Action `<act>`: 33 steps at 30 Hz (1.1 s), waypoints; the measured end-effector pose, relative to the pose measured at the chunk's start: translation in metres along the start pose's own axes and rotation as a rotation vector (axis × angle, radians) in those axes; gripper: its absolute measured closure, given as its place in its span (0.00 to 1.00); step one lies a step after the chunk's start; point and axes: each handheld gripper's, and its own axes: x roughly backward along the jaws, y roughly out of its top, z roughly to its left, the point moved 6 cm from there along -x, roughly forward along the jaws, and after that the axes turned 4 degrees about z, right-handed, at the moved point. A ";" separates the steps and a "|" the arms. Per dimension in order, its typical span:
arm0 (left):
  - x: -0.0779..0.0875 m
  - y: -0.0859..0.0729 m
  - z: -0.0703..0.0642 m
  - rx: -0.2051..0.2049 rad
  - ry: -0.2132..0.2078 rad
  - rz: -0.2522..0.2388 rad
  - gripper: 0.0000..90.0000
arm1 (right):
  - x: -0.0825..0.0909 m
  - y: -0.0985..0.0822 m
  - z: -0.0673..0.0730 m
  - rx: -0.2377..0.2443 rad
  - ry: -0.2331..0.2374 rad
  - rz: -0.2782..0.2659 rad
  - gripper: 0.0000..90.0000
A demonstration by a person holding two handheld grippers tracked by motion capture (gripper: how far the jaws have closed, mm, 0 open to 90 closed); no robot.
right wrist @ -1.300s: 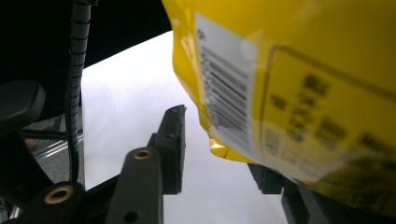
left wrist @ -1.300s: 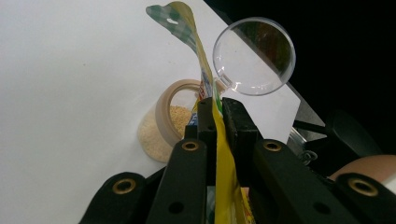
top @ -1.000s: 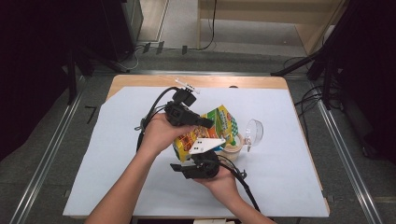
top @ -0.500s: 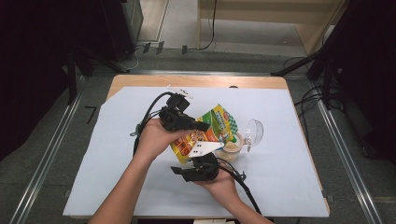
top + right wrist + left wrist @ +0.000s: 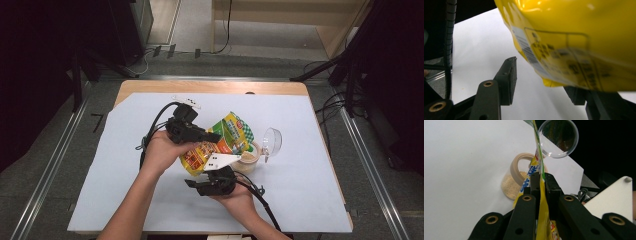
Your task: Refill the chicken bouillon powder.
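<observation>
Yellow-green snack bag (image 5: 220, 142) held tilted mid-table, top edge toward far right, over open jar (image 5: 248, 161) w/ pale crumbs, upright.

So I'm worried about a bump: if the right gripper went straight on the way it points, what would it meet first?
Most likely the yellow bag: it hangs just above and ahead of the right gripper, whose jaws, just opened wider, stand apart beneath it. Depth is hard to judge, so it might slip under onto the white sheet.

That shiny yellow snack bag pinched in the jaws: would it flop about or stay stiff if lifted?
The shiny yellow plastic snack bag probably flops: its film creases and sags below the left gripper, which pinches one thin edge. It looks light, since that edge grip carries it. The glossy film may be slippery.
</observation>
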 end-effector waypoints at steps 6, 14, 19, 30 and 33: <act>0.003 -0.004 0.003 0.000 -0.024 -0.027 0.98 | 0.001 0.000 0.000 0.006 -0.009 -0.008 0.52; 0.008 -0.010 0.005 -0.017 -0.020 -0.038 0.98 | 0.001 -0.002 0.001 0.017 -0.017 -0.017 0.50; 0.013 -0.013 0.008 -0.006 -0.036 -0.063 0.98 | 0.002 -0.001 0.005 0.025 -0.011 -0.022 0.50; 0.028 -0.015 0.016 0.001 -0.034 -0.117 0.98 | 0.010 -0.004 0.007 0.015 0.009 -0.009 0.53; 0.033 -0.014 0.020 0.009 -0.030 -0.141 0.98 | 0.015 -0.006 0.006 0.012 0.007 -0.010 0.53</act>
